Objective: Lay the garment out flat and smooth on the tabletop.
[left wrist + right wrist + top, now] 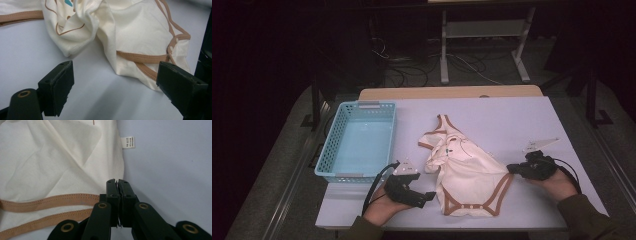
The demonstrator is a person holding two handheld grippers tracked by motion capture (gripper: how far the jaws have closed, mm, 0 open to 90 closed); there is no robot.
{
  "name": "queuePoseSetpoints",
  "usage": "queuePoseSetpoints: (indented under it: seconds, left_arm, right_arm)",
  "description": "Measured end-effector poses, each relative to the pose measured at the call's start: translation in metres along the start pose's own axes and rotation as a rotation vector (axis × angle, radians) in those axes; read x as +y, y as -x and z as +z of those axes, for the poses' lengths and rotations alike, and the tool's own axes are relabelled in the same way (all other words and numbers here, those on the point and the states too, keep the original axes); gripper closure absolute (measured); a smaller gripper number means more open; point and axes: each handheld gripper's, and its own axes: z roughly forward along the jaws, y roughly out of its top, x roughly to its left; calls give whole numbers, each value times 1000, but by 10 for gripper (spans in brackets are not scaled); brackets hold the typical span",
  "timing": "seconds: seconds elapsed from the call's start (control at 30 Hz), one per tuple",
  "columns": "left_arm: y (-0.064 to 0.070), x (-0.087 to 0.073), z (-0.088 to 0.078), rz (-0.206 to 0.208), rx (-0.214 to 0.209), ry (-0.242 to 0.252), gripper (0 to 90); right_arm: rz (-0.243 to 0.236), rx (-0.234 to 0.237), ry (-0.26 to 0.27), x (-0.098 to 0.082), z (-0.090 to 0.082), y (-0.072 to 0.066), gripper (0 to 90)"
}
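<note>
Bodysuit (472, 172): cream baby garment with brown trim, lying crumpled and partly folded on the tabletop (522, 120), near its front edge, between the two hands.
Trim: the brown-edged leg opening with snaps (467, 205) faces the person's side; the neck opening points toward the far side.
Label (128, 142): small white tag sticking out of the bodysuit's side seam, flat on the tabletop.
Right tongs (513, 168): at the bodysuit's right corner, jaws pressed together on the cloth's edge just where the brown trim ends; held in the right hand (557, 182).
Left tongs (430, 196): just left of the bodysuit's lower corner, jaws wide apart, nothing between them, clear of the cloth; held in the left hand (379, 210).
Basket (339, 132): light blue, perforated walls, well left of the bodysuit, beyond the left tongs.
Beyond the tabletop: a dark floor with cables and a white stand, far behind the bodysuit.
</note>
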Motion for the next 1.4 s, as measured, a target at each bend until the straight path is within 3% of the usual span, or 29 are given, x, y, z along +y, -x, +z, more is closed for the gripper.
queuePoseSetpoints:
  seconds: [0.63, 0.77, 1.03, 1.07, 1.4]
  left_arm:
    - [0, 0, 1, -3, 0, 1, 142]
    - [0, 0, 1, -4, 3, -2, 142]
    - [-1, 3, 2, 8, 10, -13, 144]
    - [-1, 4, 3, -6, 12, 1, 144]
    - [-2, 16, 10, -17, 34, 20, 152]
  right_arm:
    - [2, -31, -42, -17, -8, -1, 855]
    - [13, -26, -36, -16, -8, 0, 744]
    - [19, 10, 53, -13, -11, -3, 444]
    - [22, 13, 57, -12, -11, -4, 423]
    - [-6, 25, 70, -10, -10, -10, 384]
